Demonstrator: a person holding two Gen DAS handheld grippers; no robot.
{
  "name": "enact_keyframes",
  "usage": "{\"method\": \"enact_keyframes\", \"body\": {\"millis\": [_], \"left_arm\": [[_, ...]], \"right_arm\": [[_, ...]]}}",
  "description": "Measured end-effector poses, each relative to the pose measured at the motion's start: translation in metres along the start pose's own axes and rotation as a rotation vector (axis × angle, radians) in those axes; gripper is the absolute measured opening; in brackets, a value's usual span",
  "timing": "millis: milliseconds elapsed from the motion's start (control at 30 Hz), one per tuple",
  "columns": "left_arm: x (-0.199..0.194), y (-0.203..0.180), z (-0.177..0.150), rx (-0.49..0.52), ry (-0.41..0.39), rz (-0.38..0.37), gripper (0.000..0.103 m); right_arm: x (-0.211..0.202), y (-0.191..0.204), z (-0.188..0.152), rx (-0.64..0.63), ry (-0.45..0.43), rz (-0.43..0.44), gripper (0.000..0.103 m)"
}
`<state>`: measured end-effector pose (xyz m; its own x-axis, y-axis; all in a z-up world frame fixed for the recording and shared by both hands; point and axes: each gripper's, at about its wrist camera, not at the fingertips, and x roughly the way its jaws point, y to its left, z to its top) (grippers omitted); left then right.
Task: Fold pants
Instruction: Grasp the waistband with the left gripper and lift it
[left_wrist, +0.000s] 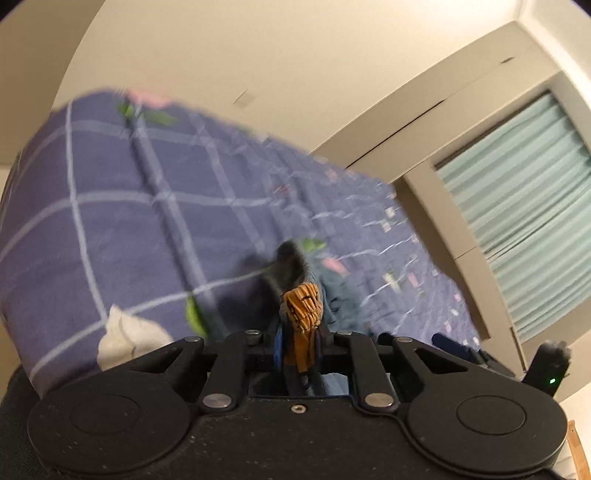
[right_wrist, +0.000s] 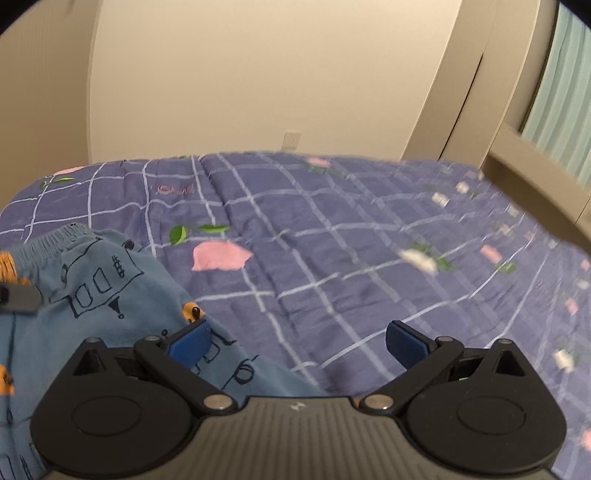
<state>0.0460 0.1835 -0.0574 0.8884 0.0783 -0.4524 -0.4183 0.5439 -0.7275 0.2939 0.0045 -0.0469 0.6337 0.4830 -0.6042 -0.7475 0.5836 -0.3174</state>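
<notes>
Pants (right_wrist: 92, 280) on purple checked bedspread (right_wrist: 332, 229), beige wall (right_wrist: 258, 74)

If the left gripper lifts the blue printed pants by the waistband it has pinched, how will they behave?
Probably floppy: the pants lie creased on the bedspread, so the rest should hang and trail. Likely light, as thin cloth. The left gripper bunches the orange-trimmed waistband, so slipping seems unlikely.
</notes>
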Motion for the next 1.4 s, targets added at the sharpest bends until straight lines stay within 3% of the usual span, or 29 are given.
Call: {"method": "enact_keyframes", "body": {"millis": [200, 467, 733, 967, 1200, 1400], "left_arm": [[-0.022, -0.011, -0.003, 0.046, -0.025, -0.008, 0.016], [-0.011, 0.007, -0.007, 0.031, 0.01, 0.068, 0.016], [-0.013, -0.001, -0.005, 0.058, 0.001, 0.058, 0.016], [-0.018, -0.01, -0.005, 0.104, -0.018, 0.037, 0.016], [-0.019, -0.021, -0.003, 0.142, -0.026, 0.028, 0.016], [-0.026, -0.054, 0.0, 0.237, -0.047, -0.03, 0.016]], "right_arm": [[-0.023, -0.012, -0.009, 0.031, 0.007, -0.025, 0.103], [0.002, -0.017, -0.031, 0.065, 0.11, -0.076, 0.103], [-0.038, -0.026, -0.033, 0.072, 0.058, -0.113, 0.103], [-0.094, -0.032, -0.062, 0.105, 0.065, -0.179, 0.103], [-0.094, -0.016, -0.096, 0.112, 0.132, -0.166, 0.103], [-0.106, -0.017, -0.099, 0.163, 0.079, -0.187, 0.103]]}}
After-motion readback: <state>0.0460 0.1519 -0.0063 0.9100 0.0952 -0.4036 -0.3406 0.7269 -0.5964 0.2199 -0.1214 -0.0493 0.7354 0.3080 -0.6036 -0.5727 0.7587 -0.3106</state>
